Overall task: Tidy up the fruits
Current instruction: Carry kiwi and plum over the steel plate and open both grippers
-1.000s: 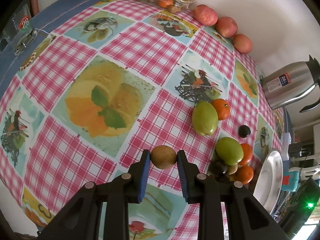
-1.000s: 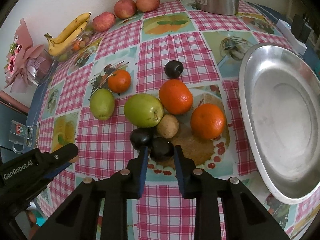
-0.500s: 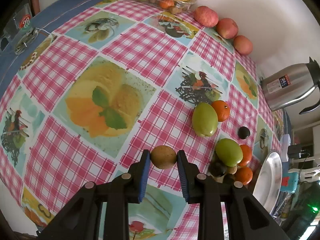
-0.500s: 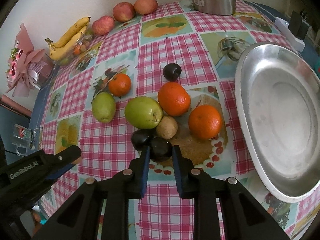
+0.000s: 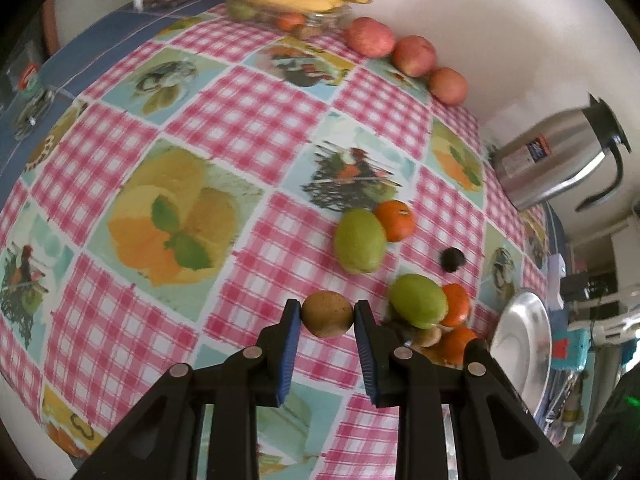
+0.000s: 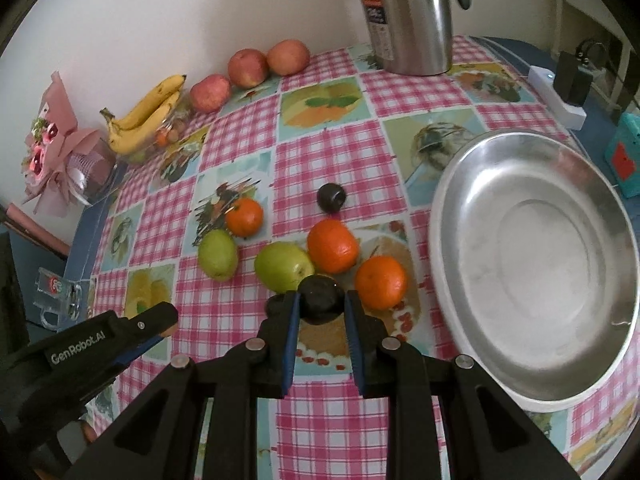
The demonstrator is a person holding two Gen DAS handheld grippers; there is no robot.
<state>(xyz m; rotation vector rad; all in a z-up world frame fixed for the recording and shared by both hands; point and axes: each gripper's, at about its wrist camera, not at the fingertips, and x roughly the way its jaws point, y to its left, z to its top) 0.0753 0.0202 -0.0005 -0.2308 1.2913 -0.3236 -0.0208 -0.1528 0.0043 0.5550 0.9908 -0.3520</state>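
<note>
The left gripper (image 5: 327,314) is clamped on a small brown fruit (image 5: 327,314), round, dull and russet-skinned like a kiwi, with both blue-padded jaws pressed against its sides. It sits at about 6 o'clock in the left wrist view, over the pink checked tablecloth (image 5: 248,120).

The right gripper (image 6: 321,306) is closed on a dark fruit (image 6: 321,305), nearly black, matt and rounded, held between the jaw tips at 6 o'clock in the right wrist view. Whether either held fruit rests on the cloth or hangs just above it cannot be told.

Just beyond the dark fruit, at 11 o'clock from it, lies a large green fruit (image 6: 285,266), smooth and glossy with a dimple. An orange (image 6: 333,246) touches it on the right, and a second orange (image 6: 381,282) lies at 3 o'clock from the jaws. A smaller green fruit (image 6: 218,255) and a small orange (image 6: 244,217) sit together further at 10 o'clock. A lone dark plum (image 6: 332,197) rests at 12 o'clock, apart from the cluster.

The steel dish (image 6: 536,168) fills the 3 o'clock side and holds nothing. Along the wall at 11 o'clock are three red apples (image 6: 248,68) and bananas (image 6: 144,118); a steel jug (image 6: 404,16) stands at 1 o'clock.
</note>
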